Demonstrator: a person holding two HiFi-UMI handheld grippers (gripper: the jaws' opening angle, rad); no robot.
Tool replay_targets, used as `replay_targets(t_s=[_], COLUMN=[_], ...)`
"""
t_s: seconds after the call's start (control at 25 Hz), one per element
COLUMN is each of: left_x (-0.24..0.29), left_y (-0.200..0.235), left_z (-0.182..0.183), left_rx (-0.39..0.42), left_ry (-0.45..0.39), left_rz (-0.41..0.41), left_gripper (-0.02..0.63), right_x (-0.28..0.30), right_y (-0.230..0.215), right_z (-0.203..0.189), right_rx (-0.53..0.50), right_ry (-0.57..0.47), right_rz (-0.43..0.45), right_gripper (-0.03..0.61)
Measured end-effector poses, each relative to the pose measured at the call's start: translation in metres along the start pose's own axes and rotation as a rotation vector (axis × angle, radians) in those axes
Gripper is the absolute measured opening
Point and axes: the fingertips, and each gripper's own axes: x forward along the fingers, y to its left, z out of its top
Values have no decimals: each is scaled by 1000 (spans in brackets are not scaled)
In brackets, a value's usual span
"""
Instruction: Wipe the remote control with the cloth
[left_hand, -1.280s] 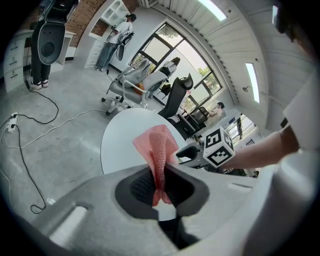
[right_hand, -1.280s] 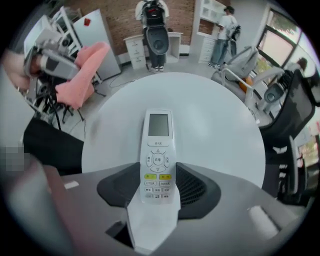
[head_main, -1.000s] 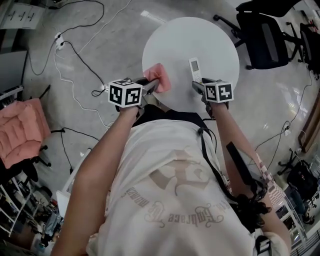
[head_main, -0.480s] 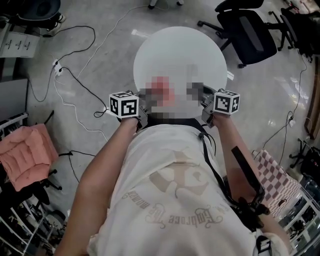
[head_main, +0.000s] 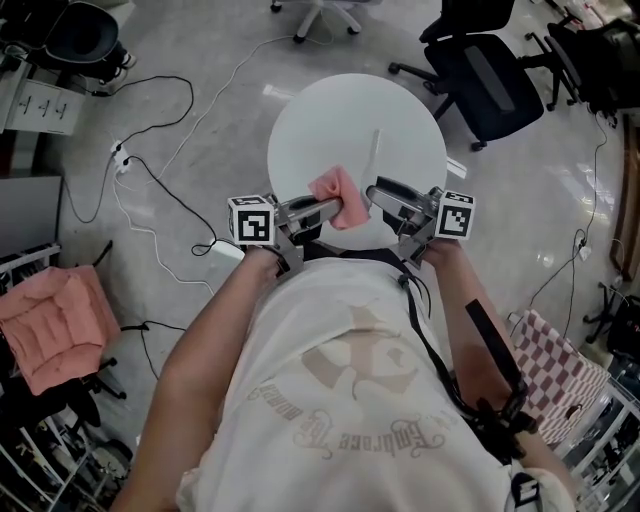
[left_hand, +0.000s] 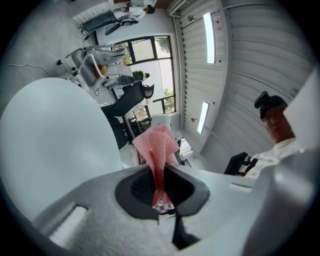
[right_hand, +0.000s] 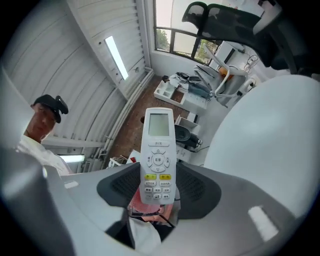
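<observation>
My left gripper (head_main: 325, 209) is shut on a pink cloth (head_main: 338, 197), which bunches up above the near edge of the round white table (head_main: 330, 120). In the left gripper view the cloth (left_hand: 158, 145) stands pinched between the jaws of the left gripper (left_hand: 160, 176), with the table (left_hand: 45, 135) off to the left. My right gripper (head_main: 386, 194) is shut on the lower end of a white remote control (head_main: 374, 152), seen edge-on and lifted off the table. In the right gripper view the remote (right_hand: 158, 150) shows its screen and buttons above the right gripper (right_hand: 157, 186). The two grippers point toward each other, a small gap apart.
Black office chairs (head_main: 490, 70) stand beyond the table on the right. Cables and a power strip (head_main: 125, 155) trail over the floor on the left. A chair with a pink cushion (head_main: 45, 315) sits at the far left. A checked cloth (head_main: 550, 365) lies low on the right.
Both grippers have risen off the table and levelled out, lifting the cloth and the remote. They now sit closer together, over the table's near edge.
</observation>
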Motion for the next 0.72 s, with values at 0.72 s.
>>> replay_targets(t_s=[0.72], left_x=[4], left_y=[-12], left_z=[33], left_rx=[132], left_ry=[-42], left_rz=[23], left_gripper=[17], right_x=[17], right_y=[23], right_z=[-39], right_rx=[-34], right_ry=[195], right_rz=[106], right_gripper=[230])
